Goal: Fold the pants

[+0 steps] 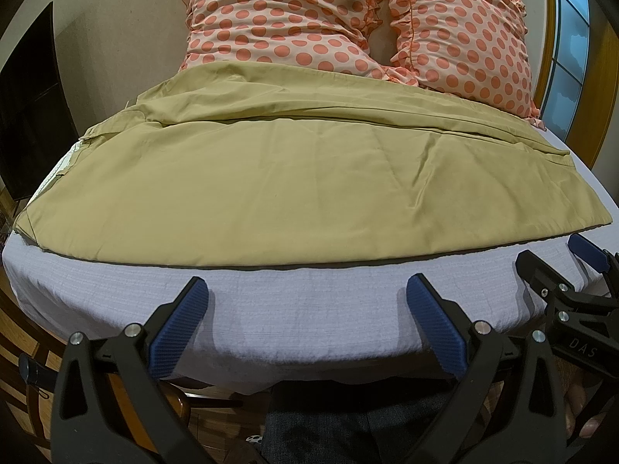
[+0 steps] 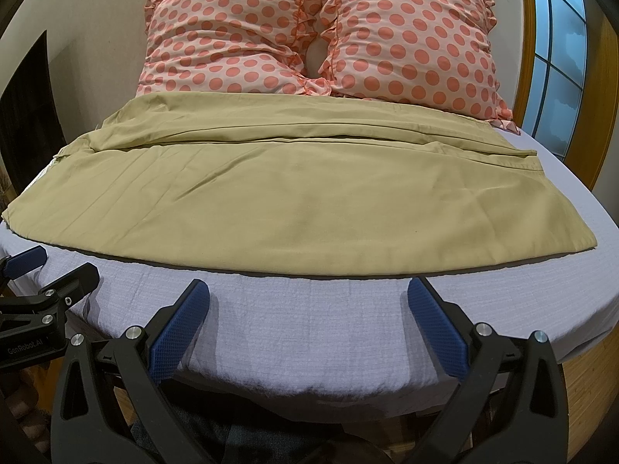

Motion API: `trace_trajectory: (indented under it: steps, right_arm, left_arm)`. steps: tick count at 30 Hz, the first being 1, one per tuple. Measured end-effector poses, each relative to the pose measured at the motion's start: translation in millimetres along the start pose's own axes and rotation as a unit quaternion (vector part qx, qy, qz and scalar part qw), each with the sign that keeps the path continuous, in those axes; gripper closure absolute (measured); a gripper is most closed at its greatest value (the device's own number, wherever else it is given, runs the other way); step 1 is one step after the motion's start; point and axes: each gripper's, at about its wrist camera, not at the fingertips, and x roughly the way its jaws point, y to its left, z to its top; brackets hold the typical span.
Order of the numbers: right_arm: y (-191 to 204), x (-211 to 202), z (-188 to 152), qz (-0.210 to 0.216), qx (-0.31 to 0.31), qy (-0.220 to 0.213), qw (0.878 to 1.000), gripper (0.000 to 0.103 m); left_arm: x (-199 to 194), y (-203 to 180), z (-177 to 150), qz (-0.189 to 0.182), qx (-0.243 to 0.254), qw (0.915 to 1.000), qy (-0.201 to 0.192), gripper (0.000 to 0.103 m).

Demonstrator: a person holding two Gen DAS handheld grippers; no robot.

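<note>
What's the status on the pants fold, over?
Left gripper and right gripper: jaws open, empty, short of the pants. Pants flat across the bed, far edge against the pillows. Nothing in the way.

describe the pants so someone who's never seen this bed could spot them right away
Start at the bed with the pale lavender sheet and two pink pillows with coral polka dots at its head. Just in front of those pillows, the pants lie spread flat across the bed. They are the only plain khaki-tan thing there, unpatterned, with long lengthwise creases, and neither open gripper touches them.
</note>
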Motion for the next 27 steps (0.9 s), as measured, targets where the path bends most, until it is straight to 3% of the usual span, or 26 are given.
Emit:
trace_trajectory:
  steps: [27]
  right_arm:
    - [0.1, -2.3, -4.6, 0.006, -0.006, -0.020, 1.000, 0.001]
  left_arm:
    - [0.2, -0.4, -0.5, -0.001, 0.001, 1.0000, 0.000, 0.002]
